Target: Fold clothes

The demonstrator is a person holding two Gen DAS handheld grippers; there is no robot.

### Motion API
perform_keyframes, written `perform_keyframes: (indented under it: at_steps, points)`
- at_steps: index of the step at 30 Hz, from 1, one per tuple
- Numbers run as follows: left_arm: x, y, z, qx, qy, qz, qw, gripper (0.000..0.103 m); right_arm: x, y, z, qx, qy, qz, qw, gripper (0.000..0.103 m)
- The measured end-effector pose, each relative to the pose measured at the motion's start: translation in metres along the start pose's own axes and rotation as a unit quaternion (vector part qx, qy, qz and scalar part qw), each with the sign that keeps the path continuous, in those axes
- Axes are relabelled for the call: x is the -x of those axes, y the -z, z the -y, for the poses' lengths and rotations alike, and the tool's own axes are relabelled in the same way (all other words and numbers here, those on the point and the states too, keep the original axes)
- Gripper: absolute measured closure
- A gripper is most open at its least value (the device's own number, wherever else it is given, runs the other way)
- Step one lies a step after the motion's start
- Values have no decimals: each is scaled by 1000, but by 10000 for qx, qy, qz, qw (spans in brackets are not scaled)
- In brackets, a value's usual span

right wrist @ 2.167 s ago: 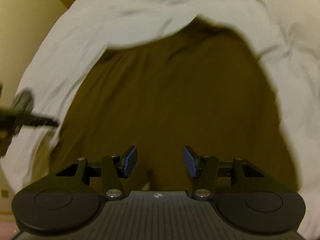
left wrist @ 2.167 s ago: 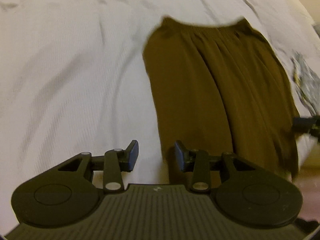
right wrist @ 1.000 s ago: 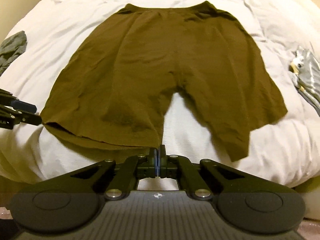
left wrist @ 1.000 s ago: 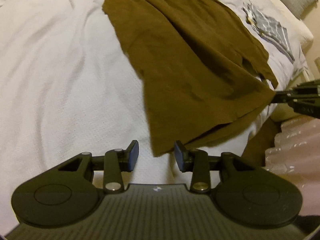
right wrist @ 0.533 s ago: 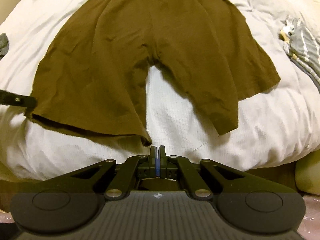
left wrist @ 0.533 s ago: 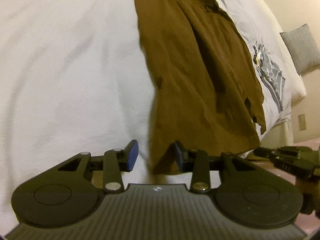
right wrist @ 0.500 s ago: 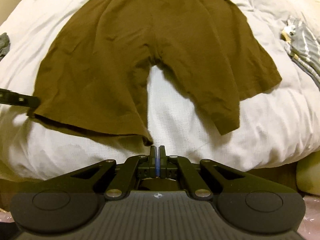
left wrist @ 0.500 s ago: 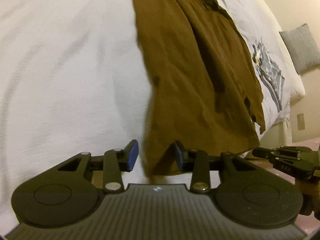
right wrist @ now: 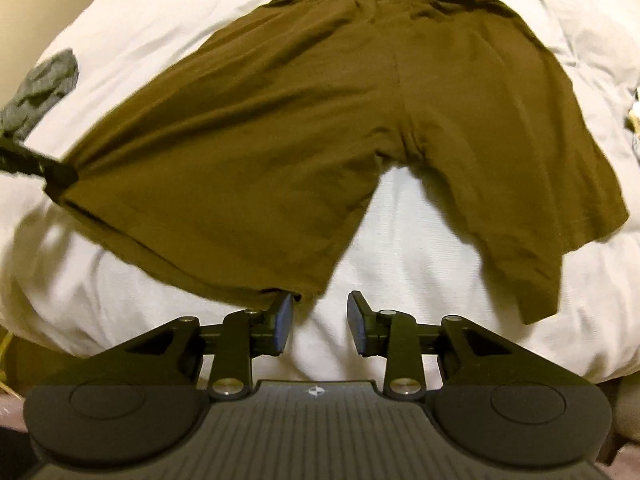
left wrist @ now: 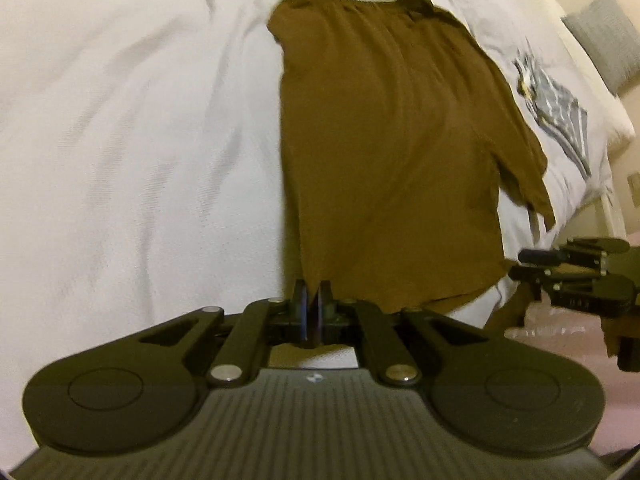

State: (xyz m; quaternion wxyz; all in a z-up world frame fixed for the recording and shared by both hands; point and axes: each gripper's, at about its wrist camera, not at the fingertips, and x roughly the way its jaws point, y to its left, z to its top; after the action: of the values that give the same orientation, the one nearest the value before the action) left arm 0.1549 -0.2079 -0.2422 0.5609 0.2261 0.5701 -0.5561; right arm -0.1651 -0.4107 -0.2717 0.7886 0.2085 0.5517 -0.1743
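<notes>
Where the white bed cover (right wrist: 400,240) fills both views, one pair of olive-brown shorts (right wrist: 320,128) lies spread on it, waistband at the far side, both legs toward the near edge of the bed. Left gripper (left wrist: 311,312): jaws drawn together on the outer hem corner of the shorts' left leg; cloth passes between the fingers, and in the right wrist view the fabric shows taut folds running toward that corner. Right gripper (right wrist: 318,322): jaws well apart, holding nothing, just off the inner hem corner of the same leg, its left finger (right wrist: 282,320) just beside or touching the hem; which cannot be told. Right leg of the shorts: flat, hem near the bed edge, ungripped. Grey garment (right wrist: 40,88): crumpled on the cover, left of the shorts, apart from them. Grey patterned cloth (left wrist: 560,108): on the cover, right of the shorts. Grey pillow (left wrist: 612,40): far right corner.
</notes>
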Motion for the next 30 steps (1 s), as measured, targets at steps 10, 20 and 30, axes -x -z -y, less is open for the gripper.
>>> perform_keyframes:
  at_steps: [10, 20, 30]
  points:
    - [-12, 1, -17, 374, 415, -197, 9982, 77, 5, -5, 29, -1521, -372, 339, 9871, 54]
    - [-45, -10, -35, 881, 670, -431, 9929, 102, -34, 6, 55, -2752, -986, -152, 9562, 98]
    - [2, -19, -38, 83, 459, -384, 9982, 102, -4, -7, 33, -1579, -1027, -600, 9803, 101]
